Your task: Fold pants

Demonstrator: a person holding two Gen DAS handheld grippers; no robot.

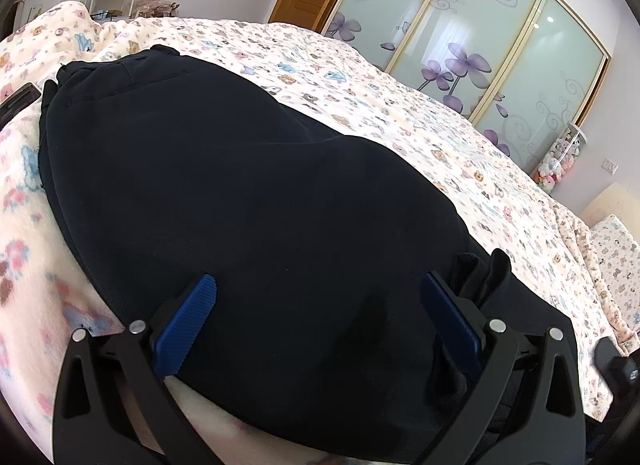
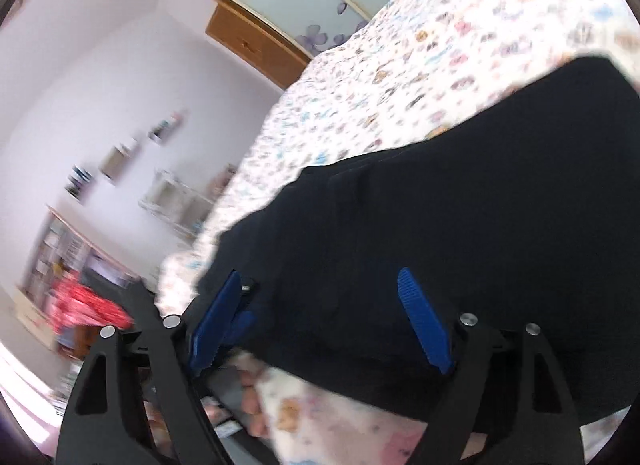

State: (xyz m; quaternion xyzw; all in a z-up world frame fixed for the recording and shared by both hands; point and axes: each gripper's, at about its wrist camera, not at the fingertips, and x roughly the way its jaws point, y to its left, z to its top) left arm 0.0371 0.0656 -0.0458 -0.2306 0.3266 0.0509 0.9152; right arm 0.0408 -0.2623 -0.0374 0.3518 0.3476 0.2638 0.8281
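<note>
Left hand-held gripper [image 1: 318, 281] and right hand-held gripper [image 2: 318, 277] both spread wide.

Open left hand-held gripper [image 1: 318, 285] over dark pants [image 1: 248, 193] on floral blanket [image 1: 400, 105]

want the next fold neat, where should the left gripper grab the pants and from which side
Judging by the left wrist view, take the near edge of the pants, coming in low from the near bed side. The open left gripper already straddles that edge, and the cloth lies flat on the bedspread.

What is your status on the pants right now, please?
Left gripper open, low over the pants. Right gripper open, also over them; view blurred. Dark pants lie flat on the patterned blanket. Nothing in the way.
</note>
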